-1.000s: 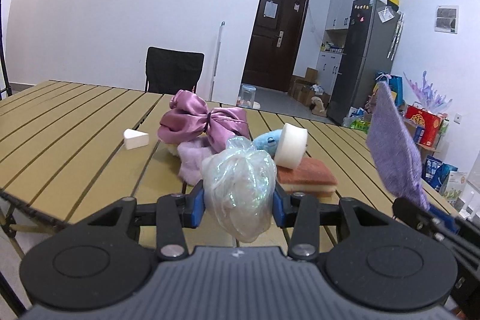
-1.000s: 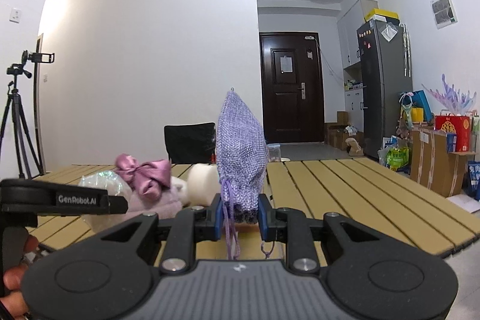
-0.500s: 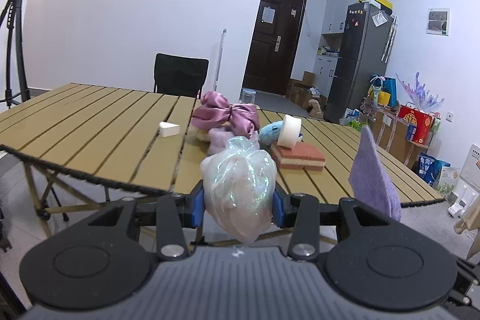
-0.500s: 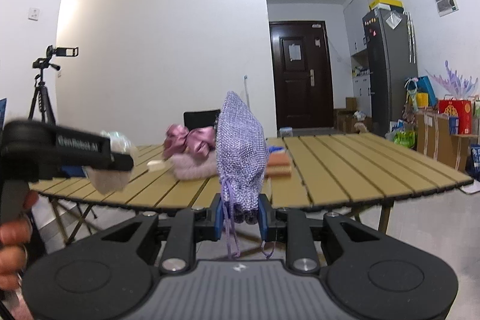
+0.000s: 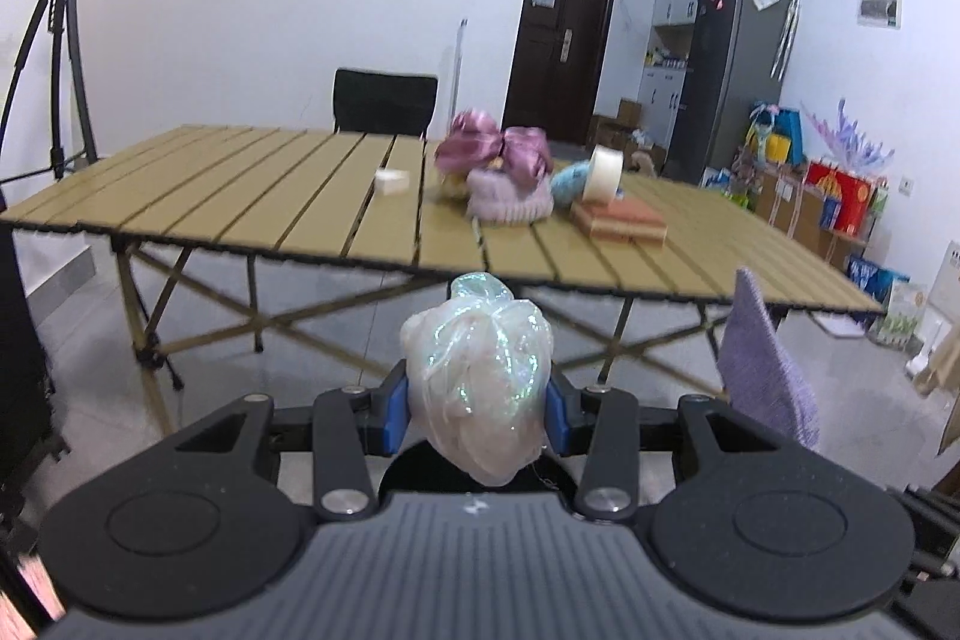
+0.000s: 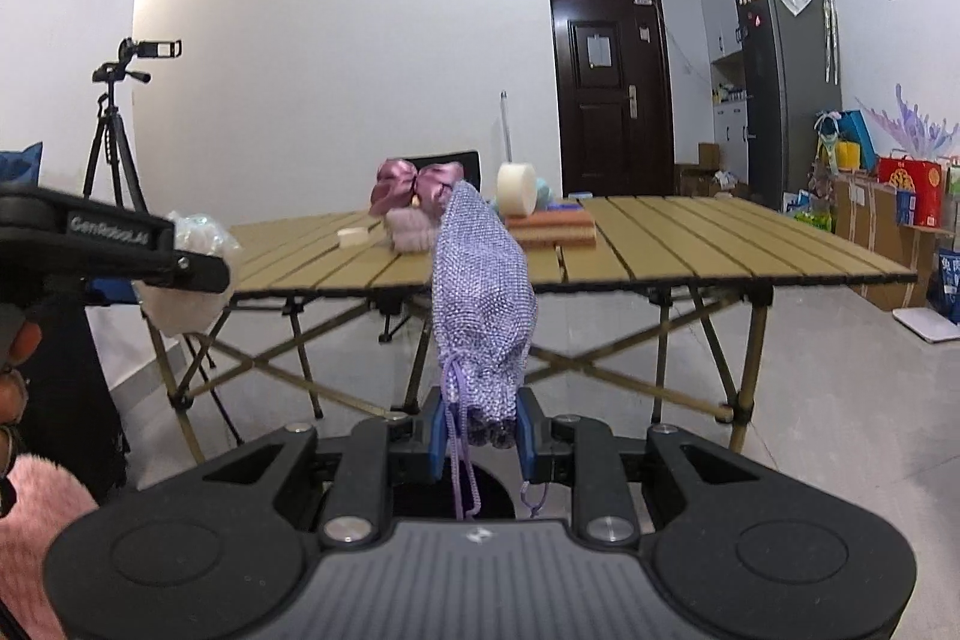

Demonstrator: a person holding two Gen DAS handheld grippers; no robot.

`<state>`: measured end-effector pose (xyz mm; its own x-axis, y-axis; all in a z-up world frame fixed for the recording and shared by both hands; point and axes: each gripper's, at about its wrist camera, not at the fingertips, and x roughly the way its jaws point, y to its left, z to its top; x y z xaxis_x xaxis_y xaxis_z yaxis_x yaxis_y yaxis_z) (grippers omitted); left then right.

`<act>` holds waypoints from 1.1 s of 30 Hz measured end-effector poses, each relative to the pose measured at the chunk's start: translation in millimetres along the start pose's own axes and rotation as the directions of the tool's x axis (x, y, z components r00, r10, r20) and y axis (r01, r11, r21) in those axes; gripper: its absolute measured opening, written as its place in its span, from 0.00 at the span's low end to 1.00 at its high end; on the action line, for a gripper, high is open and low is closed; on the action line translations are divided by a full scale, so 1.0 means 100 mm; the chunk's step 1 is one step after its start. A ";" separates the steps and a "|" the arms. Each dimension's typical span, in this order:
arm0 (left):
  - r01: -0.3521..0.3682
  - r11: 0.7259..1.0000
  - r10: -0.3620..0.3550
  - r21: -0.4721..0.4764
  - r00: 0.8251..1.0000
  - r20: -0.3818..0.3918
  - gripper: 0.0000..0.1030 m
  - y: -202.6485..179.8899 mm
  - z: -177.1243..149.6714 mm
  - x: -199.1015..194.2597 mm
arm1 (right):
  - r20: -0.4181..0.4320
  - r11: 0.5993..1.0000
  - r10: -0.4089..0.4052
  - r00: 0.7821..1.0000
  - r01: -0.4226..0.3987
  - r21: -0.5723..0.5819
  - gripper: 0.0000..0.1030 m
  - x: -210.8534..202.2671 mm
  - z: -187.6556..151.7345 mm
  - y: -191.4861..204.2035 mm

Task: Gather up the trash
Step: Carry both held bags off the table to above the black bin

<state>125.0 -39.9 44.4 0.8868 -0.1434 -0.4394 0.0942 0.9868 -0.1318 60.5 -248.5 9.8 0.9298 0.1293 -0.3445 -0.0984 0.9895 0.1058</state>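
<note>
Listing the items as they stand, both tongs off the near edge of the counter (image 5: 336, 196), above the tiled floor.

Left tongs (image 5: 477, 403): closed on a crumpled iridescent plastic wad (image 5: 477, 382), blue pads pressing its left and right sides; the wad bulges above and below the jaws. In the right wrist view the same tongs (image 6: 198, 274) appear at the far left, with a hand (image 6: 15, 358) on the grip.

Right tongs (image 6: 480, 433): clamped narrow on the gathered neck of a purple mesh pouch (image 6: 480, 292), which stands up and leans left; its drawstring (image 6: 462, 460) hangs down between the jaws. The pouch (image 5: 765, 376) also shows at the right of the left wrist view.

Counter, slatted wood on folding legs, carrying, well apart from both tongs:
- pink satin bow (image 5: 495, 148) on a pale fuzzy item (image 5: 510, 199);
- white foam roll (image 5: 605, 169) beside a blue soft item (image 5: 567, 181);
- orange sponge block (image 5: 621, 220), near the roll;
- small white wedge (image 5: 391, 181), left of the bow.

Behind the counter: black chair (image 5: 384, 109), tripod with camera (image 5: 66, 40) at far left, dark door (image 6: 606, 94), grey fridge (image 6: 786, 88) at right.
</note>
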 end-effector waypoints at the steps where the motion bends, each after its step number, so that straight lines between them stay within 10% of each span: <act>1: -0.005 1.000 0.005 0.003 1.000 -0.011 0.42 0.02 -0.05 -0.02 | -0.008 1.000 -0.001 1.000 0.001 0.000 0.21 -0.02 -0.02 0.01; 23: -0.090 0.992 0.111 0.089 0.955 -0.274 0.41 0.30 -0.93 0.06 | -0.244 0.995 0.077 0.967 -0.059 0.082 0.21 0.11 -0.71 0.00; 33: -0.091 0.991 0.123 0.100 0.908 -0.400 0.41 0.29 -1.08 0.43 | -0.282 0.993 0.073 0.957 -0.042 0.112 0.21 0.27 -0.78 -0.08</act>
<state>117.2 -25.2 -74.7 0.6362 -0.0387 -0.7706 0.0580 0.9983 -0.0023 58.5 -248.3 -73.5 0.7827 0.2137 -0.5846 -0.0973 0.9697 0.2243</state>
